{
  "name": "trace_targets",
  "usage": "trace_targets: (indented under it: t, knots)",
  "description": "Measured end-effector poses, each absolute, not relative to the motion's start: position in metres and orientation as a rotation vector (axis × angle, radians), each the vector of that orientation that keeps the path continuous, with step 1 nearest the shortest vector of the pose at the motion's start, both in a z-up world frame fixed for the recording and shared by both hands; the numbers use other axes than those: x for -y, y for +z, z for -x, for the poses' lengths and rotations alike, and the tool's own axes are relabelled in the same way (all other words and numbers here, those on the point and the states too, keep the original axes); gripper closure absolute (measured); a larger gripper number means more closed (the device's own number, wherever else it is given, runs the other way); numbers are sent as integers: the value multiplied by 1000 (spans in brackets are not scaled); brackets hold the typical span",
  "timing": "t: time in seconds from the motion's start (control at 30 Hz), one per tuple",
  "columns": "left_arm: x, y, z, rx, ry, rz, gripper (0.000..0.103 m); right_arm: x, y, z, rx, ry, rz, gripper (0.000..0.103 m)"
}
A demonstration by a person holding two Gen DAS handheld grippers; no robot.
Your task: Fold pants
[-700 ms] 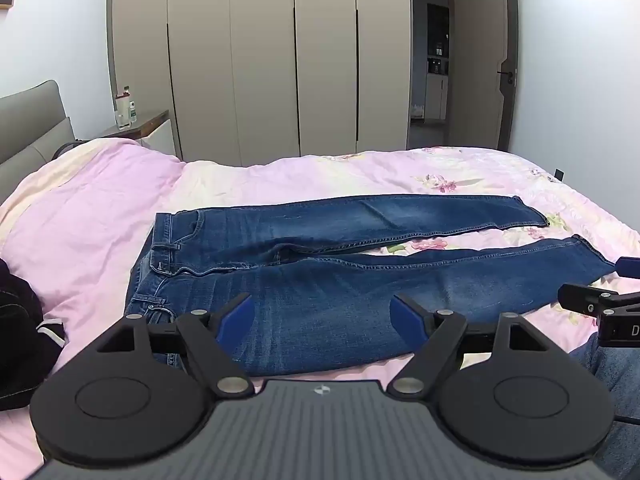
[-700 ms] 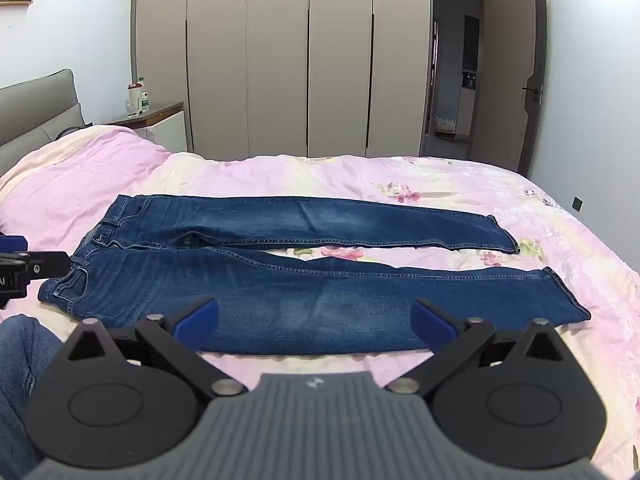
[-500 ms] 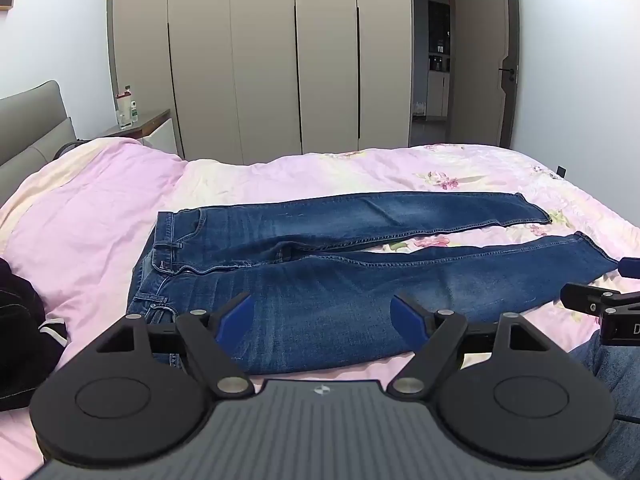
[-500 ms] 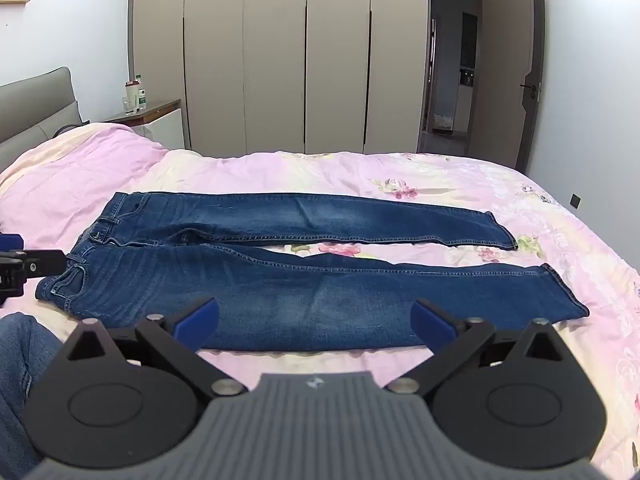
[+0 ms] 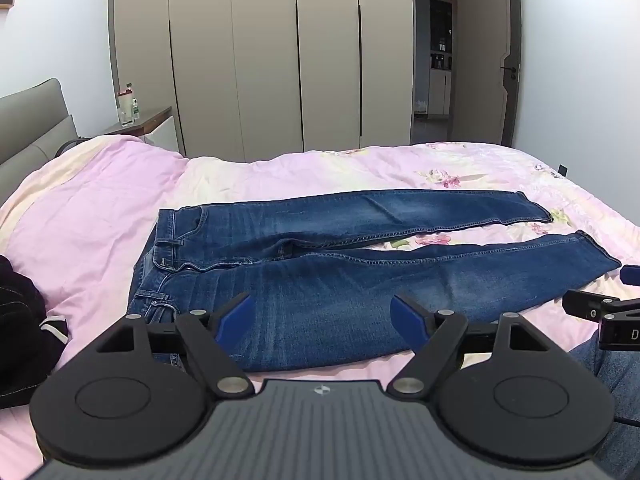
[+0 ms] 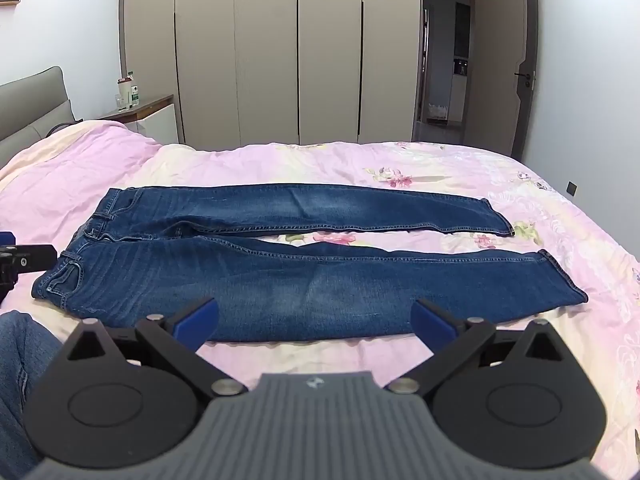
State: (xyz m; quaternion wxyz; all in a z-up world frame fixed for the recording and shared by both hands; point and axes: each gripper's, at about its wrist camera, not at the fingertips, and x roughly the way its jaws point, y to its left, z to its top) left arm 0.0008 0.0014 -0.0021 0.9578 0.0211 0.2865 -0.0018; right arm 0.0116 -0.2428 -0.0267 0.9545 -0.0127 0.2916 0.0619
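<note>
Beige wardrobe doors (image 5: 264, 56) fill the far wall of a bedroom, with an open doorway (image 6: 448, 68) and its door swung back to their right. Below them a wide bed (image 6: 280, 160) spreads across both views under a pink floral quilt, a grey padded headboard (image 5: 32, 120) at its left end.

Blue denim pants (image 6: 280, 276) lie flat and unfolded across the quilt, waistband toward the headboard and both legs running to the right. The far leg and the near leg part slightly toward the cuffs, so a strip of quilt shows between them. The near leg lies close to the near edge of the bed.

At the left edge of the left wrist view a dark garment (image 5: 20, 328) sits on the quilt, apart from the waistband. A nightstand (image 6: 140, 114) beside the headboard carries a few small bottles.

The left gripper (image 5: 322, 322) hovers over the near leg close to the waistband, its blue-padded fingers (image 5: 234, 322) spread wide and holding nothing. The right gripper (image 6: 314, 326) hangs over the near edge of the same leg, nearer its middle, fingers (image 6: 434, 326) likewise wide apart and empty. Neither touches the denim.
</note>
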Motion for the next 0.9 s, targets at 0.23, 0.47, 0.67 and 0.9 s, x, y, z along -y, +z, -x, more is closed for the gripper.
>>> trace_targets:
  t: [0.23,0.47,0.67,0.9]
  knots:
    - [-1,-2,-1,-586,-3,-47,12,242,-25,-13,-594,121,23,5]
    - [-1,-3,-2,-587,-3,-47,12,243,-25,-13,-597,119,10,5]
    - [0,-4,-2,-592,-3,-48,12,243,-25,-13,-597,117,9,5]
    - [0,-7,-1,-595,-5,-53,12,243,-25,-12,-600,114,4,5]
